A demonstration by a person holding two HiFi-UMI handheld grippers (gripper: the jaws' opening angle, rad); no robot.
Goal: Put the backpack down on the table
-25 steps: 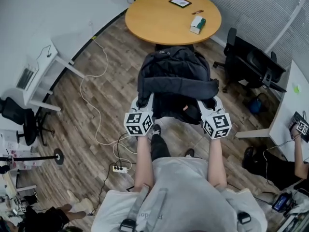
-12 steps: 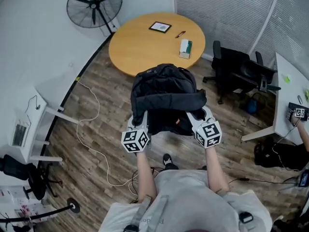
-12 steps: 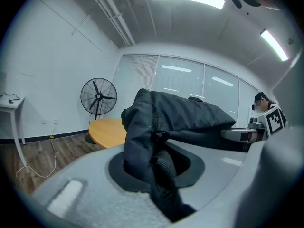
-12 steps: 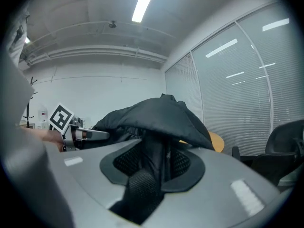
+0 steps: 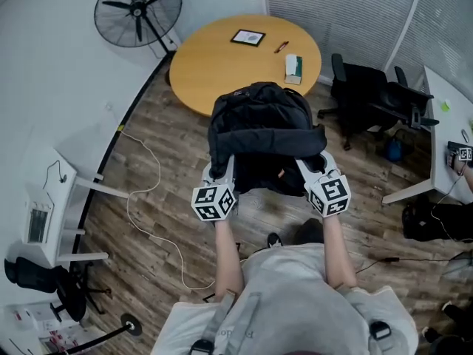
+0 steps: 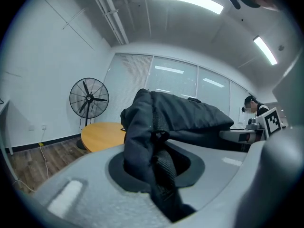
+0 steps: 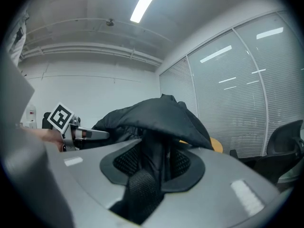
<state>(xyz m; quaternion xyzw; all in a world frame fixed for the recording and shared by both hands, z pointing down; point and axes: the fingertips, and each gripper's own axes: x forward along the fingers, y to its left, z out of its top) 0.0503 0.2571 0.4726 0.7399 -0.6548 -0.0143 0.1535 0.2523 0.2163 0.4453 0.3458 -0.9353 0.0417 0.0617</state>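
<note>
A dark backpack hangs in the air between my two grippers, above the wooden floor and overlapping the near edge of the round wooden table. My left gripper is shut on the backpack's left side; in the left gripper view dark fabric and a webbing strap are pinched between the jaws. My right gripper is shut on its right side, where a padded strap fills the gap between the jaws. The table shows beyond the bag in the left gripper view.
On the table lie a framed picture, a pen and a small box. A standing fan is at the back left, black office chairs at the right, a cable across the floor, and a white desk far right.
Both grippers have carried the backpack forward toward the round table, which now lies partly under the bag's far end. The grips have stayed the same.
</note>
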